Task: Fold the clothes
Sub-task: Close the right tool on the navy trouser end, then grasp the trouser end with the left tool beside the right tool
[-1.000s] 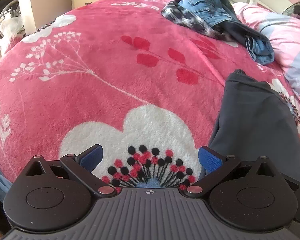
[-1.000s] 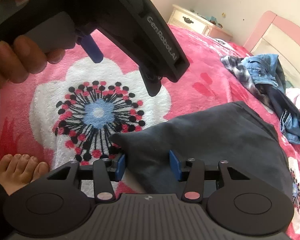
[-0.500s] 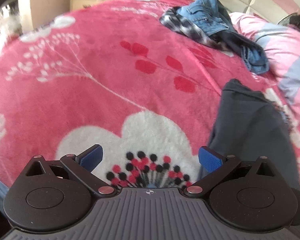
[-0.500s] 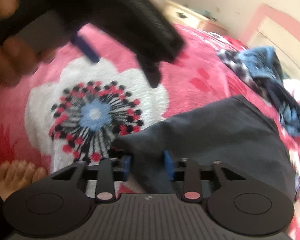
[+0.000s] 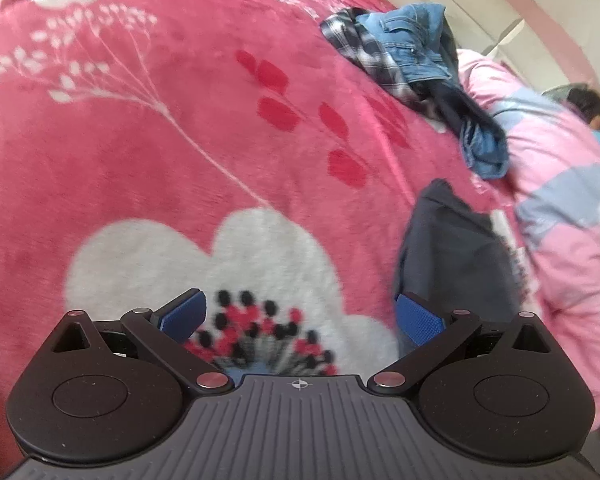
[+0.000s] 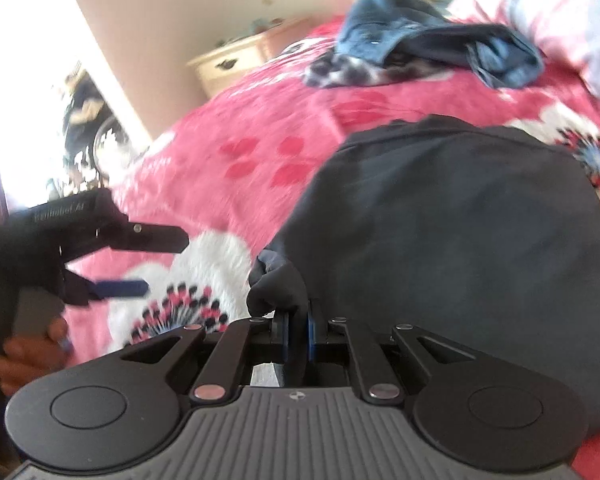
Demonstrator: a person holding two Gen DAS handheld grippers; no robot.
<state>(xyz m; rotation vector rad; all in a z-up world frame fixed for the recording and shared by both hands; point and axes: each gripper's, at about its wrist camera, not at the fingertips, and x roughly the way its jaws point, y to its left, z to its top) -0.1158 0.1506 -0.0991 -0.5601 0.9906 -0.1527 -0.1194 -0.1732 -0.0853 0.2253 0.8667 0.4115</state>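
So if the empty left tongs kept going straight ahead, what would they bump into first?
Probably the pink blanket, at its white flower. The left tongs are open and angled down at it; the dark garment lies off to the side.

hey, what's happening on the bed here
A person is folding clothes with a handheld gripper in each hand. The right gripper is closing on a corner of the dark garment lying on the pink blanket. The left gripper is open and empty. More clothes wait farther back.

text: blurred white lettering is showing on left gripper [image 6: 108,248] body, ending "AI" | rest not reading | other surfaces: nothing readable is showing
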